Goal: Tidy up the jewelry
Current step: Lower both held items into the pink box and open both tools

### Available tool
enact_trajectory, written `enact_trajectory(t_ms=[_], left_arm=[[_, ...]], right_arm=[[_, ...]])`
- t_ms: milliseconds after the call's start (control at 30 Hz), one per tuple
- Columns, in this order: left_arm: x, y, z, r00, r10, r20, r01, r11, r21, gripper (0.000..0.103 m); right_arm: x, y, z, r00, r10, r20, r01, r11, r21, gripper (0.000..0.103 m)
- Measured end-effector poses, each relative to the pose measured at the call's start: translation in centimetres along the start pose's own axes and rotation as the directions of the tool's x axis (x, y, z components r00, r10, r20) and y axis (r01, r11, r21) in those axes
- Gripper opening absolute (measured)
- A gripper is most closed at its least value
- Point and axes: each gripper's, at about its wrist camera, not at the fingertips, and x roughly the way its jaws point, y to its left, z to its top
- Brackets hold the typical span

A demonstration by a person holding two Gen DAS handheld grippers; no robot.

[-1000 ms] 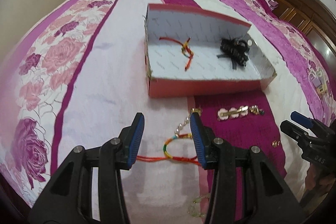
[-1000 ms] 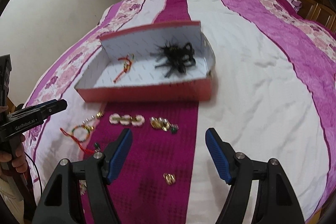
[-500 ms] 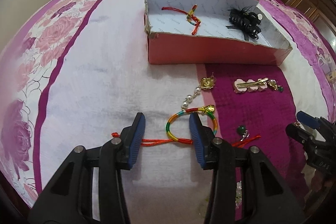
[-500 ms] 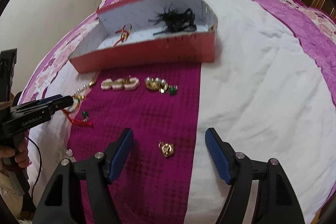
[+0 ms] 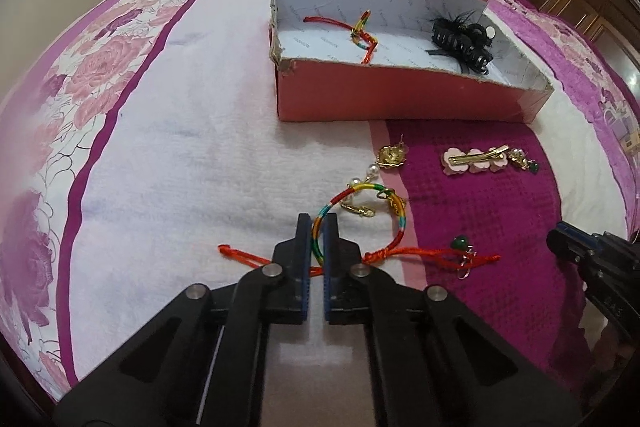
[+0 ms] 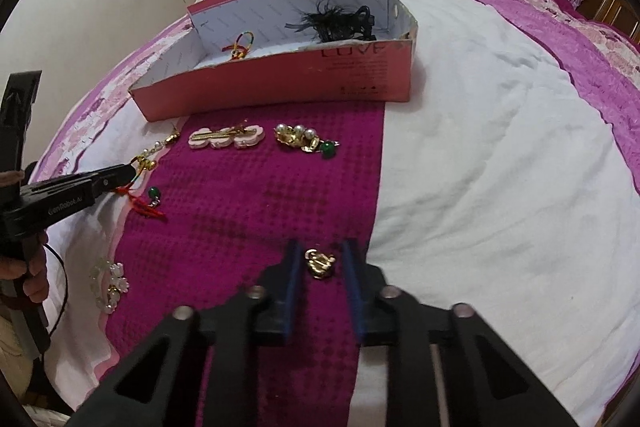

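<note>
My left gripper (image 5: 319,227) is shut on the rainbow cord bracelet (image 5: 362,211) with red string ends, which lies on the bed in front of the red box (image 5: 400,99). The box holds another rainbow bracelet (image 5: 362,31) and a black hair claw (image 5: 462,37). My right gripper (image 6: 320,259) has its jaws partly closed around a small gold earring (image 6: 319,263) on the magenta stripe, with small gaps on both sides. The left gripper also shows in the right wrist view (image 6: 120,173).
On the bed lie a pink flower hair clip (image 6: 226,137), a gold pearl brooch (image 6: 296,137) with a green bead (image 6: 328,149), a gold pearl earring (image 5: 390,158), a green bead charm (image 5: 460,243) and a pale flower piece (image 6: 110,283). Wardrobes stand behind the bed.
My left gripper has closed on the rainbow bracelet. My right gripper has moved down to the gold earring and narrowed its jaws around it.
</note>
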Motion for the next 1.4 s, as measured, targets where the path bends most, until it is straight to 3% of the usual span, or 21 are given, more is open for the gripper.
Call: enact_trajectory(t_ms=[333,700,1100,1400], left_arm=[[-2.8,-0.5,0.3,0.995,-0.046,0.085,0.047,0.999,-0.015,0.000],[-5.7,-1.6,1.5,0.977,-0.064,0.201,0.067,0.998,-0.010,0.000],[-6.2,-2.0,3.8,0.957,-0.054,0.284,0.064,0.998,-0.025,0.000],[-5.1,-2.2,6.8,0.930,-0.019,0.368,0.032,0.999,-0.029,0.000]], right_arm=[[-1.4,-0.1,0.4,0.998,0.026,0.053,-0.027,0.999,0.023,0.016],[-3.2,0.5,2.1,0.989,0.046,0.144,-0.046,0.999,0.000,0.016],[-4.0,1.8,6.0,0.968,0.068,0.241,-0.058,0.997,-0.049,0.016],[-3.0,2.3,10.2,0.948,0.056,0.312,-0.033,0.996,-0.079,0.016]])
